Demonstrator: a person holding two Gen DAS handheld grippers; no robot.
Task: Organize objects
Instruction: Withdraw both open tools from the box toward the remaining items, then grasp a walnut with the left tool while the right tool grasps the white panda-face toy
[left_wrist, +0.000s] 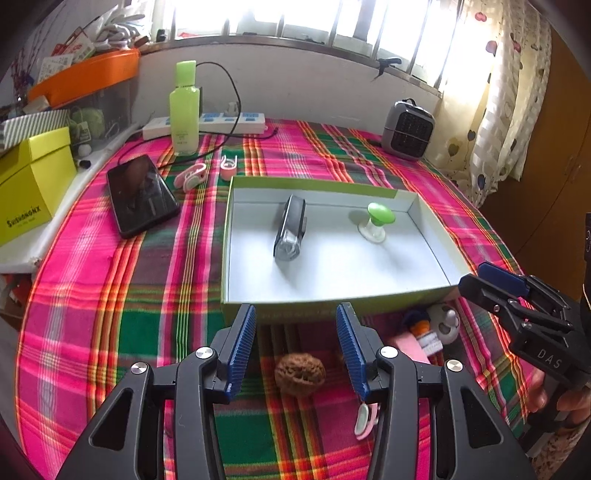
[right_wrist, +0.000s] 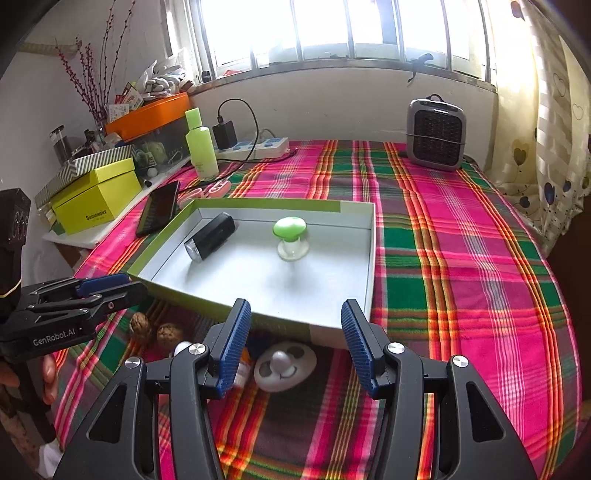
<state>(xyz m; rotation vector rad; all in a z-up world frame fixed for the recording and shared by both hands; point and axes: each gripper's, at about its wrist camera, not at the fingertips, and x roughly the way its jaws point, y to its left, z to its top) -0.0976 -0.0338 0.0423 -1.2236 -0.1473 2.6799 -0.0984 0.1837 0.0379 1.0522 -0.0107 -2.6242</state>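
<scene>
A: How did each gripper stand?
B: The left gripper (left_wrist: 295, 349) and right gripper (right_wrist: 291, 343) both had jaws apart, holding nothing.

A: What lay nearest?
B: A walnut (left_wrist: 300, 373) lay between the left jaws on the worktop (left_wrist: 110, 332); a white round toy (right_wrist: 286, 365) lay between the right jaws.

A: Beyond?
B: The green-sided tray (left_wrist: 332, 312) held a flashlight (left_wrist: 290, 229) and a green-capped piece (left_wrist: 377, 221).

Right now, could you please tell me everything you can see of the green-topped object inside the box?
The green-topped object has a rounded, glossy bright green cap on a short neck that flares into a pale, translucent-looking disc base; it looks like plastic. It stands roughly upright on the white floor of the shallow green-sided box, in the half toward the heater side. It sits apart from the dark flashlight-like item beside it, and nothing but the box floor touches it.
</scene>
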